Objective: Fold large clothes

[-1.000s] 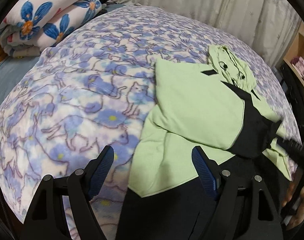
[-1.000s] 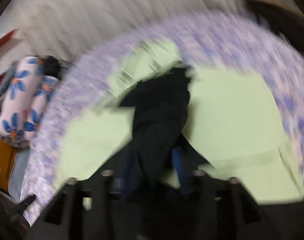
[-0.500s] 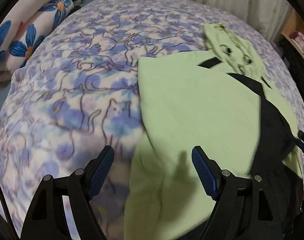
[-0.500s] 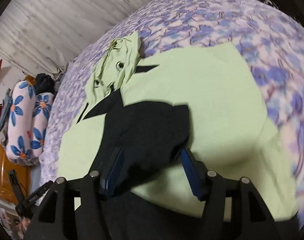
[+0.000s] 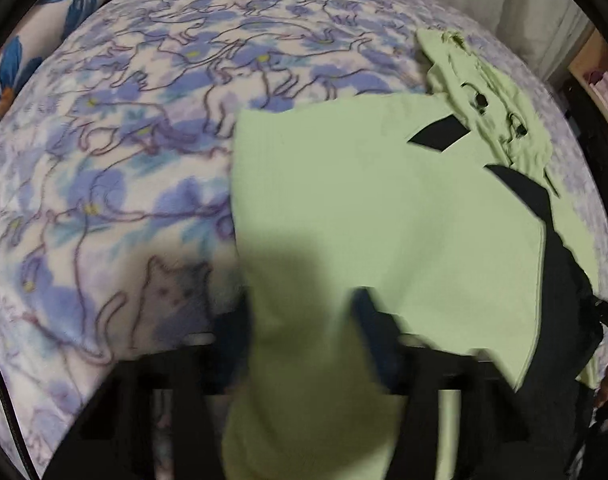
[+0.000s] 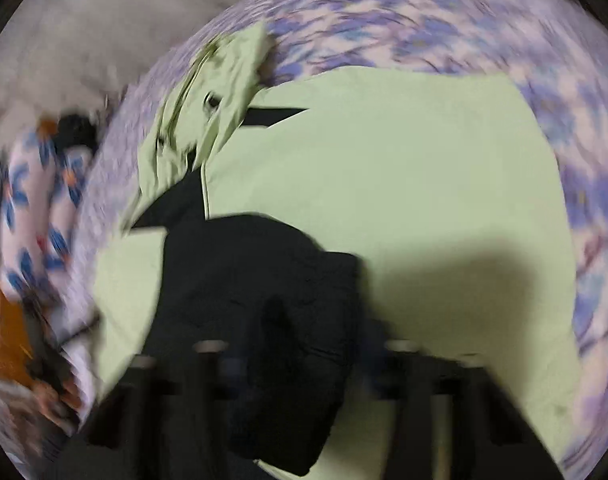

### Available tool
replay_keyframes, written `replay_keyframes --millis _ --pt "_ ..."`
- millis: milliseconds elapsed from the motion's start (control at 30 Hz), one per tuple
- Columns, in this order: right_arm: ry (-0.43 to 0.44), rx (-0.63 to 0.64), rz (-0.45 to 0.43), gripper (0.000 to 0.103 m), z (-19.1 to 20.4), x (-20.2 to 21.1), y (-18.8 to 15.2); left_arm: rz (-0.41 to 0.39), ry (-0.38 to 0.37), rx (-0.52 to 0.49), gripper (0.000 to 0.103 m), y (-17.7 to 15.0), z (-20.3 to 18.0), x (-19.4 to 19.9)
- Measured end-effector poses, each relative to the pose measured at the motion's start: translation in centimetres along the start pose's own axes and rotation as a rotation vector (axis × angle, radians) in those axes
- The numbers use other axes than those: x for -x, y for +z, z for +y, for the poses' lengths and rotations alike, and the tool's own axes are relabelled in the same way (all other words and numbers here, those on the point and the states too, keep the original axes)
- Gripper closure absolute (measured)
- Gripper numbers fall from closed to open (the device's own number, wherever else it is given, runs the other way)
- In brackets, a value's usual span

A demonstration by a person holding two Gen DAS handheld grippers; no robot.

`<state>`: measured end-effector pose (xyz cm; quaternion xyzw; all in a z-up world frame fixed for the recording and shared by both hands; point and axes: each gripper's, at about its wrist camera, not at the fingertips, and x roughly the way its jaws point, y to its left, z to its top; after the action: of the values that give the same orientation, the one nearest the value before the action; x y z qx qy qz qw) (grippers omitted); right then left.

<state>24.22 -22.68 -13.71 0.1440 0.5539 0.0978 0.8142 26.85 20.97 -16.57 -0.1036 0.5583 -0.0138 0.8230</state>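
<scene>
The light-green hoodie (image 5: 384,208) with black panels is lying partly folded on the bed's cat-print blanket (image 5: 124,152), its hood (image 5: 484,92) crumpled at the far end. Within the last half second both claws have been closing: the left claw (image 5: 304,320), earlier spread wide above the hoodie's near green edge, is now narrowed with that green cloth bunched between its blurred jaws, and the right claw (image 6: 292,344) has been drawn in on the black sleeve (image 6: 264,280). Whether the pads already press cannot be told through the blur. A two-handed lift for the next fold is judged to be starting
</scene>
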Motion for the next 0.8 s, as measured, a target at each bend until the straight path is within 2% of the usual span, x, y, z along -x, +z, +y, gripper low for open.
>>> replay_keyframes --millis 33,67,100,200,300,333,400,433,467,533,567,600,667,733,800 --pt "-0.007 0.026 -0.015 0.089 0.5 0.2 0.1 -0.020 0.018 -0.002 0.084 0.1 -0.2 0.3" --pt "-0.018 0.068 -0.052 0.093 1.3 0.9 0.2 -0.040 0.035 -0.007 0.092 0.2 -0.3 0.5" --pt "-0.013 0.091 -0.086 0.094 1.8 1.6 0.4 -0.077 0.054 -0.015 0.096 0.2 -0.5 1.0" --pt "0.016 0.166 -0.307 0.094 3.8 5.2 1.0 -0.192 0.065 -0.008 0.099 0.0 -0.4 2.8" --pt "-0.025 0.207 -0.442 0.094 4.9 6.0 1.7 -0.289 0.088 0.002 0.099 0.1 -0.6 3.9" --pt "-0.059 0.217 -0.443 0.093 4.9 5.2 2.2 -0.306 0.114 -0.004 0.099 0.2 -0.8 3.8" --pt "-0.165 0.232 -0.387 0.090 4.7 2.9 2.6 -0.317 0.188 -0.034 0.099 0.3 -1.2 3.2" --pt "-0.233 0.237 -0.311 0.087 4.3 0.8 2.9 -0.309 0.213 -0.044 0.099 0.3 -1.2 2.7" --pt "-0.261 0.227 -0.253 0.086 4.0 -0.4 2.9 -0.286 0.231 -0.044 0.099 0.4 -1.1 2.0" --pt "-0.257 0.187 -0.198 0.084 3.1 -1.1 2.7 -0.262 0.230 -0.022 0.099 0.6 -0.7 1.5" --pt "-0.245 0.172 -0.210 0.081 2.9 -0.6 2.5 -0.266 0.224 -0.013 0.099 0.5 -0.6 1.6" --pt "-0.236 0.154 -0.231 0.078 2.8 0.2 2.3 -0.273 0.216 -0.001 0.096 0.5 -0.5 2.2" --pt "-0.224 0.131 -0.280 0.064 2.8 2.1 1.7 -0.281 0.212 0.012 0.084 0.5 -0.5 3.2" --pt "-0.218 0.121 -0.326 0.055 3.1 3.7 1.1 -0.291 0.205 0.015 0.064 0.2 -1.0 4.7" --pt "-0.214 0.111 -0.369 0.051 3.7 5.4 0.5 -0.325 0.189 0.009 0.051 -0.3 -2.2 6.4"
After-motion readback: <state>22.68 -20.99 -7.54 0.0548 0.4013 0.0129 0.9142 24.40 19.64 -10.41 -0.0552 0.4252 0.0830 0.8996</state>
